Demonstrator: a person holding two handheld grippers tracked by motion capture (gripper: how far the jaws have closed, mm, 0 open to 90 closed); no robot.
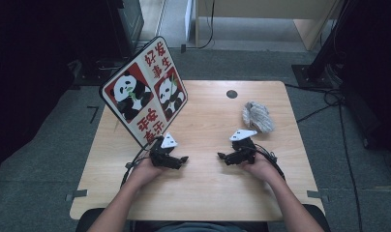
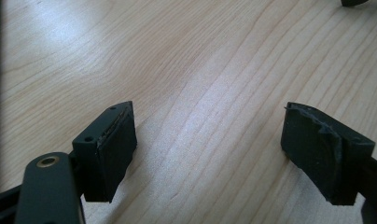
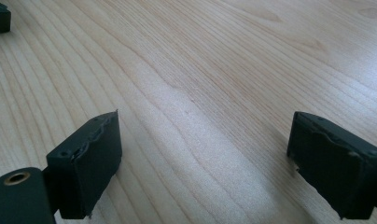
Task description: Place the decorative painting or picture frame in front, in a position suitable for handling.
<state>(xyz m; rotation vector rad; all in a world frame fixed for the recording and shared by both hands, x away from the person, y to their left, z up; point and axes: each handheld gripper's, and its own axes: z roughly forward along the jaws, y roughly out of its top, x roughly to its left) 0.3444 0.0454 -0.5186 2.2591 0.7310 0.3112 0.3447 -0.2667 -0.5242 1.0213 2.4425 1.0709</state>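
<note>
On the wooden table (image 1: 203,188) a person holds a black gripper in each hand, the two pointing toward each other. My left gripper (image 1: 183,159) rests left of centre, my right gripper (image 1: 220,155) right of centre. In the left gripper view my left gripper (image 2: 207,140) stands open, with bare wood between its jaws. My right gripper (image 3: 203,149) in the right gripper view is open too, with nothing between its pads. A panda board (image 1: 144,92) with red characters stands tilted at the table's back left. A crumpled grey cloth (image 1: 257,117) lies at the back right.
A round cable hole (image 1: 232,94) sits near the table's far edge. Cables (image 1: 329,99) run over the floor to the right. Dark equipment stands beyond the table at the left and right. Bare wood lies between the two grippers.
</note>
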